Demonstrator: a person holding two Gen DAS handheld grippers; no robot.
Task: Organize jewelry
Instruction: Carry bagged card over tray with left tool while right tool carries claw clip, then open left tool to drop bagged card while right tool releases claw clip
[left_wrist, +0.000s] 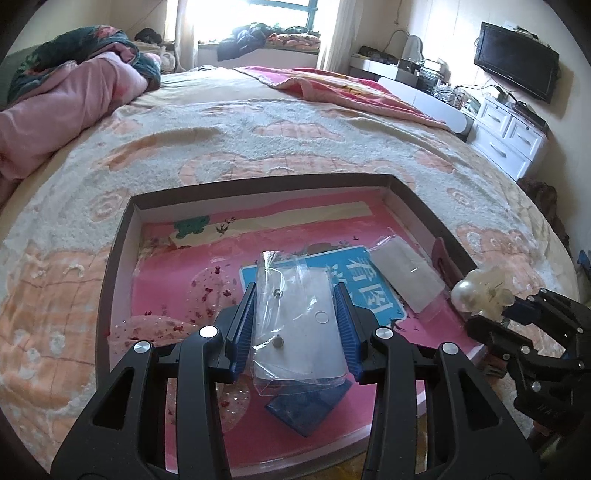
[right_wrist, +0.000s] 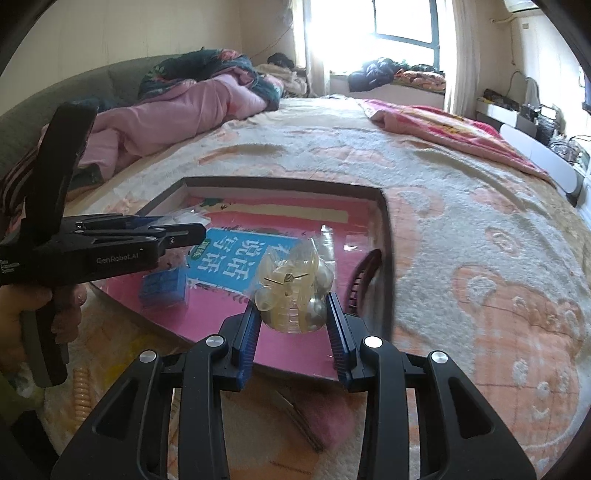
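Two hand-held grippers work over a shallow tray (left_wrist: 118, 236) that lies on a bed (left_wrist: 258, 140) spread with a cream and peach blanket. The left gripper (left_wrist: 297, 295) has its jaws closed on a clear plastic bag (left_wrist: 295, 314) with a white card and small earrings inside, the blue pads (left_wrist: 245, 314) pressing both long edges of the bag. It hangs above the tray's pink floor, over a blue box (left_wrist: 306, 410) and a blue card with white characters (left_wrist: 365, 280). A second clear packet (left_wrist: 406, 280) lies flat on the tray floor just to the right, near the dark wall.

The right gripper (right_wrist: 293, 314) holds a pale, translucent hair claw clip set with pearls (right_wrist: 295, 295); its jaws stand narrow, pinching the clip from both sides, with the small metal spring facing the camera. In the left wrist view the same clip (left_wrist: 480, 295) shows at the tray's right edge, above the rim. A dark red comb-like piece (right_wrist: 364, 273) leans against the inside of the tray's right wall.

A person's hand (right_wrist: 26, 317) grips the left tool's handle at the picture's left edge. Behind, a pink quilt (left_wrist: 66, 107) is heaped at the head of the bed, and a television (left_wrist: 517, 61) hangs above white drawers (left_wrist: 506, 136).
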